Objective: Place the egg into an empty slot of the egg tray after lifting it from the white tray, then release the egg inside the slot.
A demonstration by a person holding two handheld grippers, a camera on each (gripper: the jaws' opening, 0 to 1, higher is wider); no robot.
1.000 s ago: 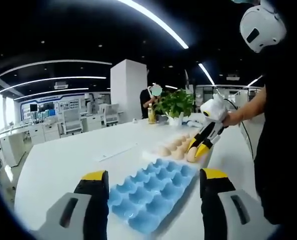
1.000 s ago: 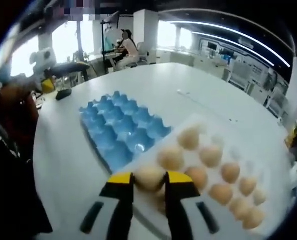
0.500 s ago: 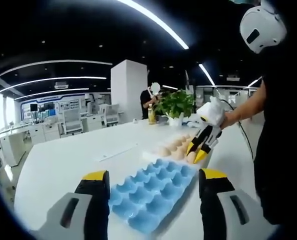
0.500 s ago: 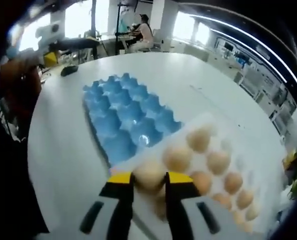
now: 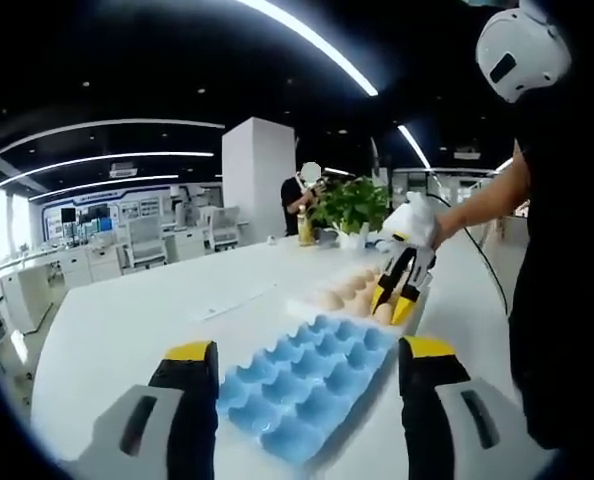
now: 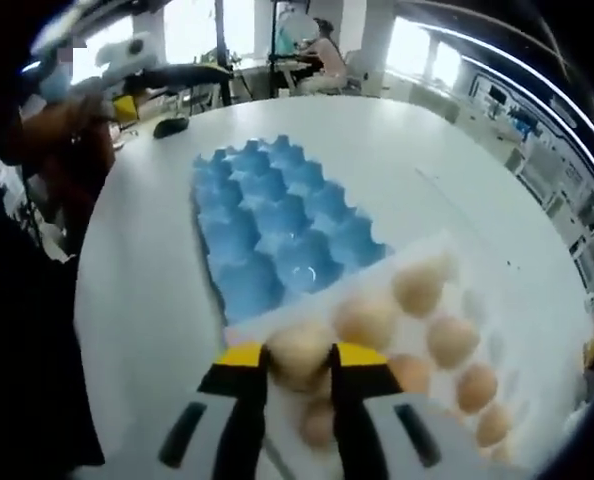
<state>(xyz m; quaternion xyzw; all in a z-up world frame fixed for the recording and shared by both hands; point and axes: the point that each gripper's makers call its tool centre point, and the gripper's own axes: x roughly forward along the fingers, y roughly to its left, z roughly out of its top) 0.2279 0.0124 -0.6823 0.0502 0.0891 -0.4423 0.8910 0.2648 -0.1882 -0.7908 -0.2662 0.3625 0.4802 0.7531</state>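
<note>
Left tool (image 5: 302, 400) is hovering with its yellow-tipped jaws spread wide and nothing between them, seen from the left gripper view above the near end of the blue egg tray (image 5: 312, 385). That tray is lying on the white table (image 5: 127, 320) with its slots bare. Just past its far end, the white tray (image 5: 362, 290) is carrying rows of eggs. At that far end the right tool (image 5: 395, 300) is pointing down, a person's hand (image 5: 447, 225) holding it, with an egg (image 5: 383, 313) pinched between its tips. A potted plant (image 5: 352, 210) is standing farther back on the table, with a person beside it.

Right tool (image 6: 297, 365), in the right gripper view, is clamping the egg (image 6: 297, 352) between its two yellow tips. The egg is sitting over the near edge of the white tray (image 6: 447, 250), just beside the border with the egg tray (image 6: 267, 230); whether it is touching the white tray cannot be told. More eggs are lining the white tray to the right. The blue slots ahead are lying vacant on the table (image 6: 157, 290).
</note>
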